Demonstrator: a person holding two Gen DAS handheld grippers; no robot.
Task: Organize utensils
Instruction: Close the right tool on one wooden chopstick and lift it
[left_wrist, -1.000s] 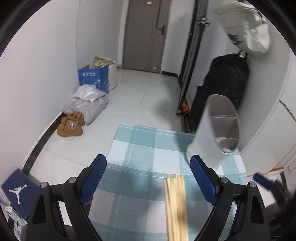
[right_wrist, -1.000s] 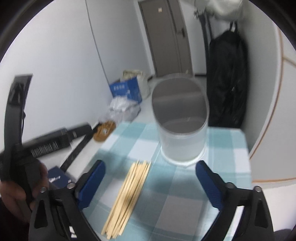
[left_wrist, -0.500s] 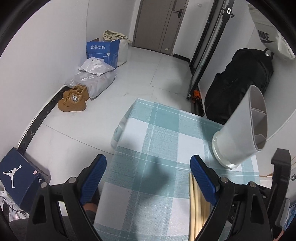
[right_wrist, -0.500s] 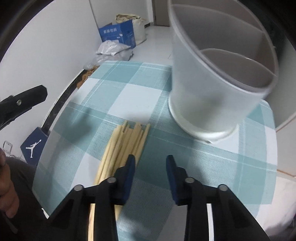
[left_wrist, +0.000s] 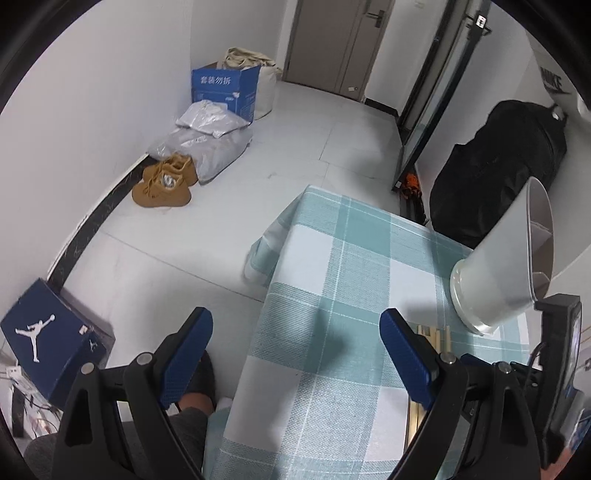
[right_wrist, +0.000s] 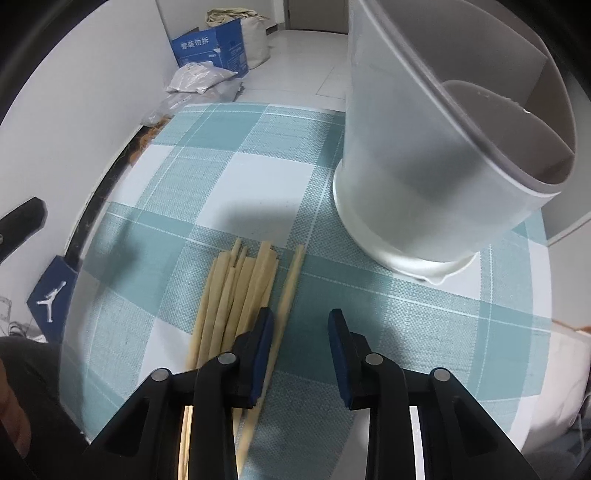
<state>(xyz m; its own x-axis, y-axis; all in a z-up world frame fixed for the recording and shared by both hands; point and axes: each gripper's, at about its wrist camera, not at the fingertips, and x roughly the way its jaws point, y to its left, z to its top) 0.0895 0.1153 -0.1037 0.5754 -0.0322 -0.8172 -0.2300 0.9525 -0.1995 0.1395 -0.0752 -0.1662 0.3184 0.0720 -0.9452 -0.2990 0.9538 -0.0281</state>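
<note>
Hovering low over the counter (right_wrist: 424, 325), the right claw (right_wrist: 301, 332) is seen at the bottom centre of the right wrist view, its blue-padded jaws partly spread with a clear gap between them and nothing pinched. A bundle of pale wooden chopsticks (right_wrist: 240, 291) is laid on the teal-and-white checked cloth in the lower centre of that frame; the left pad sits over the near part of the bundle, and one stick (right_wrist: 291, 280), set slightly apart on the right side of the bundle, runs down beside that pad's inner face. Whether the pad touches the sticks cannot be told. A white divided utensil holder (right_wrist: 436, 177) is stood upright on the cloth at the upper right, just beyond the stick tips. In the left wrist view, the left claw (left_wrist: 295, 343) is held at the bottom of the frame with jaws spread wide, nothing between them, above the near left part of the counter. The chopstick tips (left_wrist: 434, 334) are glimpsed behind the right pad, the holder (left_wrist: 506, 273) at the right edge. A blue shoebox (left_wrist: 48, 339) and tan shoes (left_wrist: 166, 181) are noted on the floor at left.
</note>
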